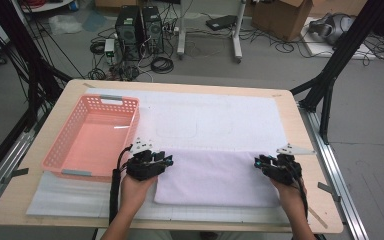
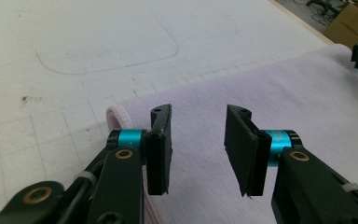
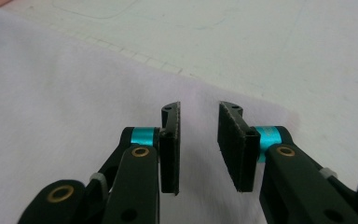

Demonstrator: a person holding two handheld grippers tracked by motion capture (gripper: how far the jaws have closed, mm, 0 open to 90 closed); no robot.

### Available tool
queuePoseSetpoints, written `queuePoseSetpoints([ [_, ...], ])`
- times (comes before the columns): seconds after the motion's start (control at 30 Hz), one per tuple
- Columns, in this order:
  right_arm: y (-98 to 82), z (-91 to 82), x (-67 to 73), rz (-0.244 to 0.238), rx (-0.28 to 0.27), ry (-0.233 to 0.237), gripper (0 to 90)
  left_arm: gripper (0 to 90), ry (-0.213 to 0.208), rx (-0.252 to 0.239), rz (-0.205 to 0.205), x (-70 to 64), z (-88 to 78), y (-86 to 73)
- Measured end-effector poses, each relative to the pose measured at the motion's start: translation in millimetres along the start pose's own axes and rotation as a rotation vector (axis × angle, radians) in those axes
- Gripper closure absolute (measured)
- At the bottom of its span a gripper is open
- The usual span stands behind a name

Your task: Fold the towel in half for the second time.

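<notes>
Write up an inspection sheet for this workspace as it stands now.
Surface: wooden table under a white mat.
Job's things: folded pale towel lying flat at the near edge.
Clutter: empty pink basket at the left.
Grippers: left tongs and right tongs open over the towel's far corners, nothing between the jaws.
Cables: black cable along the left forearm; loose cables on the floor.
Surroundings: computer towers, cardboard box, black frame legs.
</notes>
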State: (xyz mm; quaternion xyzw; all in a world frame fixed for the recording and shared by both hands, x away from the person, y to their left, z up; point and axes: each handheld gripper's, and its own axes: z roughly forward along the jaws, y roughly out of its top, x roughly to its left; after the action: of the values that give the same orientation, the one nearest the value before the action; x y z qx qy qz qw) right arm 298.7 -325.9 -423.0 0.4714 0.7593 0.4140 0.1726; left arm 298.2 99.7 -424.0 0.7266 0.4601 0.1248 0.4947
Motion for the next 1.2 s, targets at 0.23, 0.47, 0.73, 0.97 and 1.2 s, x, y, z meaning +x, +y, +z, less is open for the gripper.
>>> queuePoseSetpoints([
  [0.23, -2.6, 21.8, -22.6, 0.001, 0.085, -0.092, 75.7, 58.9, 0.051, -0.002, 0.009, 7.9, 16.3, 5.5],
  [0.47, -3.8, 1.1, -46.1, 0.08, 0.018, -0.071, 57.0, 49.5, 0.115, 0.029, 0.016, 15.3, 26.9, 5.5],
  [0.73, -11.4, 14.7, -48.1, 0.085, 0.072, -0.033, 51.0, 41.7, 0.131, 0.101, -0.024, 23.8, 35.9, -2.6],
  [0.97, -15.9, 12.5, -49.8, 0.125, 0.046, 0.05, 83.1, 82.1, 0.103, 0.079, -0.035, 23.7, 30.1, -6.9],
  [1.2, -0.6, -3.0, -48.2, 0.084, -0.063, -0.009, 83.8, 82.9, 0.13, -0.038, -0.05, 22.2, 23.9, 11.0],
])
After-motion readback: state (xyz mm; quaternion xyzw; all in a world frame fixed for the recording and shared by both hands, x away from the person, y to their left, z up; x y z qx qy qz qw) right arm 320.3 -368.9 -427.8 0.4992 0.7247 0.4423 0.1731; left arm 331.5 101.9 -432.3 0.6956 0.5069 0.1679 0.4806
